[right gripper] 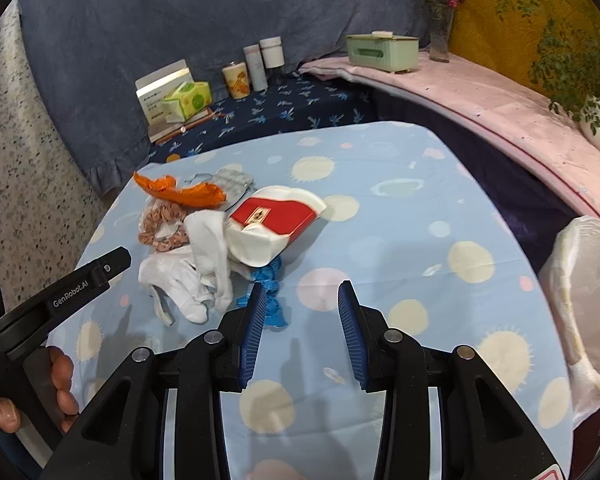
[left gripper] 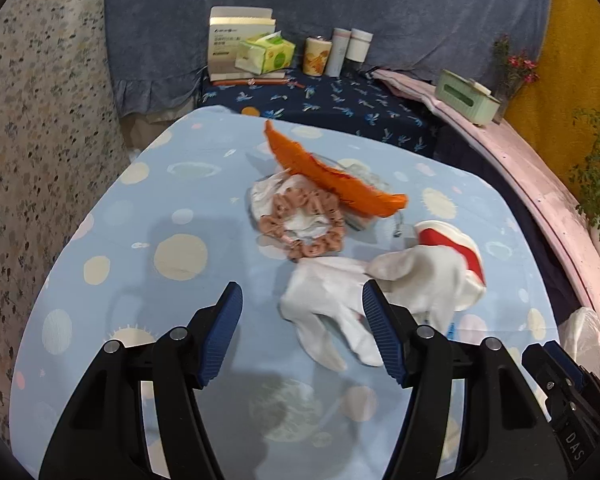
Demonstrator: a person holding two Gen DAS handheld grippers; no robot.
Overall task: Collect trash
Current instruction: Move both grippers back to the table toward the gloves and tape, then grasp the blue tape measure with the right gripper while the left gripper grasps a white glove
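Observation:
A pile of items lies on the light-blue dotted table [left gripper: 140, 240]: an orange feather [left gripper: 328, 176], a pink scrunchie [left gripper: 304, 224] on crumpled tissue, white gloves [left gripper: 340, 300], and a crushed red-and-white paper cup [left gripper: 456, 248]. My left gripper [left gripper: 302, 308] is open just before the gloves, its right finger overlapping them. In the right wrist view the cup [right gripper: 276, 220], gloves [right gripper: 204, 264], feather [right gripper: 180, 192] and a blue crumpled piece [right gripper: 270, 300] lie ahead-left. My right gripper [right gripper: 302, 304] is open and empty, its left finger beside the blue piece.
A bin lined with a white bag [right gripper: 584, 292] stands at the table's right edge. A pink shelf [right gripper: 480, 100] holds a green tissue box [right gripper: 382, 52] and plants. Boxes and cups [left gripper: 316, 56] stand on the dark-blue surface behind. The left gripper's body [right gripper: 60, 300] shows at left.

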